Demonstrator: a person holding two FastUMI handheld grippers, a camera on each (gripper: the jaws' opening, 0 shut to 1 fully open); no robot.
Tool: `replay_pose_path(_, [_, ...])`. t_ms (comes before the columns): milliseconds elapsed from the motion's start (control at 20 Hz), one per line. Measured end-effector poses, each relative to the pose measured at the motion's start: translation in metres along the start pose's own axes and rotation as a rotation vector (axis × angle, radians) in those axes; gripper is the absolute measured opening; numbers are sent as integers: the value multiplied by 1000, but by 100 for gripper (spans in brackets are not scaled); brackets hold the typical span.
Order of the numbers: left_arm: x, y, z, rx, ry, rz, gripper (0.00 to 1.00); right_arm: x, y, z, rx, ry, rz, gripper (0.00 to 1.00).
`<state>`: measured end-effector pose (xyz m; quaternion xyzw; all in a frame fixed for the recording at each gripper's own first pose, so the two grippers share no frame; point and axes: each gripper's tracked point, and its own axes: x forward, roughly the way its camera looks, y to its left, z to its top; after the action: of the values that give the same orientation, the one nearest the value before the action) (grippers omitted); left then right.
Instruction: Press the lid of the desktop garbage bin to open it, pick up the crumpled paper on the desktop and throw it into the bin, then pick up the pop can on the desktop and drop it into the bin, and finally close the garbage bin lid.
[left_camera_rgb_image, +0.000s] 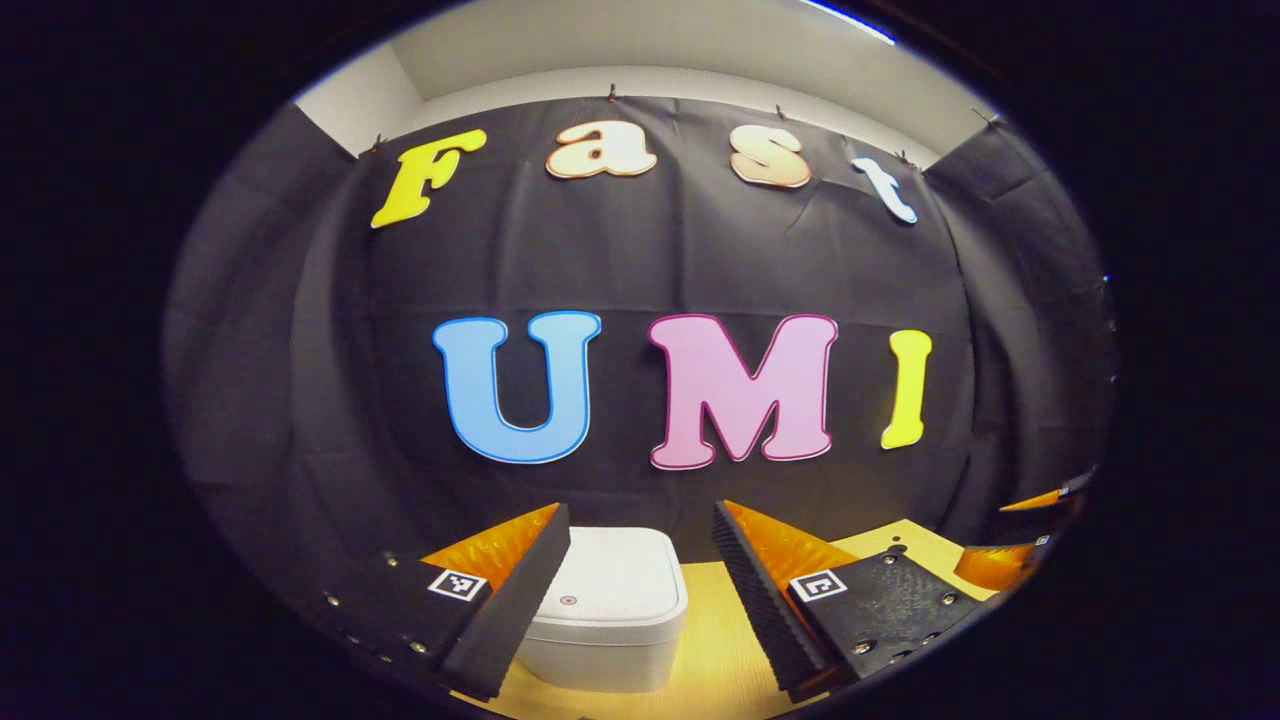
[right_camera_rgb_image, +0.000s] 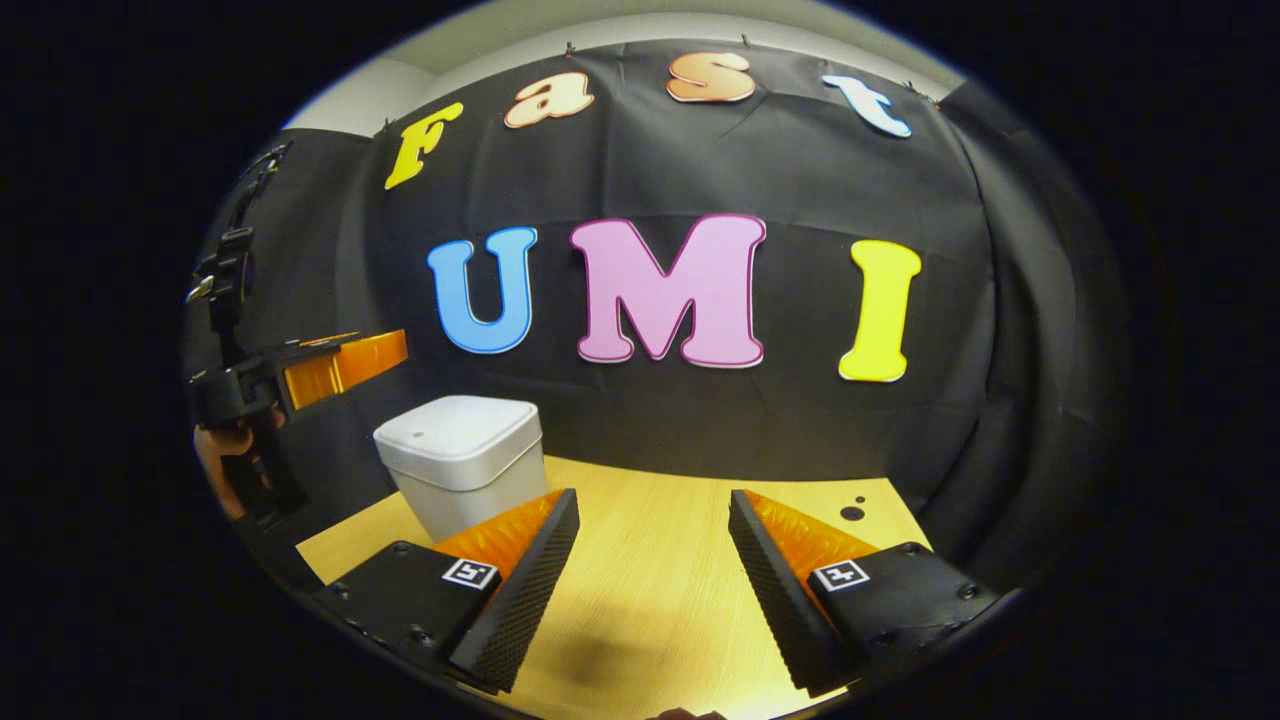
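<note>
The white desktop bin (left_camera_rgb_image: 610, 610) stands on the wooden table (left_camera_rgb_image: 715, 640) with its lid (left_camera_rgb_image: 615, 575) down; a small round button sits near the lid's front edge. My left gripper (left_camera_rgb_image: 640, 512) is open and empty, hovering just before the bin, whose left side is hidden behind one finger. In the right gripper view the bin (right_camera_rgb_image: 462, 455) stands at the left on the table (right_camera_rgb_image: 650, 590), with the left gripper (right_camera_rgb_image: 380, 342) beside it, slightly higher than the lid. My right gripper (right_camera_rgb_image: 652, 497) is open over bare wood, holding nothing.
The black cloth wall (left_camera_rgb_image: 640, 270) rises close behind the bin. A hand (right_camera_rgb_image: 215, 455) holds the left gripper at the far left. Two small dark holes (right_camera_rgb_image: 852, 512) mark the table's back right corner. The right gripper (left_camera_rgb_image: 985, 535) shows at the right edge.
</note>
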<state>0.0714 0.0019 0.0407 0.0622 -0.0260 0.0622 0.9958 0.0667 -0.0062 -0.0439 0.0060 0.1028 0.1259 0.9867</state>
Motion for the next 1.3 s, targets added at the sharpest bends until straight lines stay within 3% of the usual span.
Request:
replay_pose_path(200, [-36,-13,3,34,-10,-74,95,-22,30,12,8,-42,-45,98])
replay_pose_path(400, [-67,-1,-9,77,-31,-79,94,-41,57,12,-6,-71,-77,98])
replay_pose_path(750, [-87,12,-23,-62,-22,-113,95,-67,79,17,-1,-105,-147,98])
replay_pose_path(1300, [-98,25,-35,-37,-4,-136,95,-81,88,20,22,-132,-165,98])
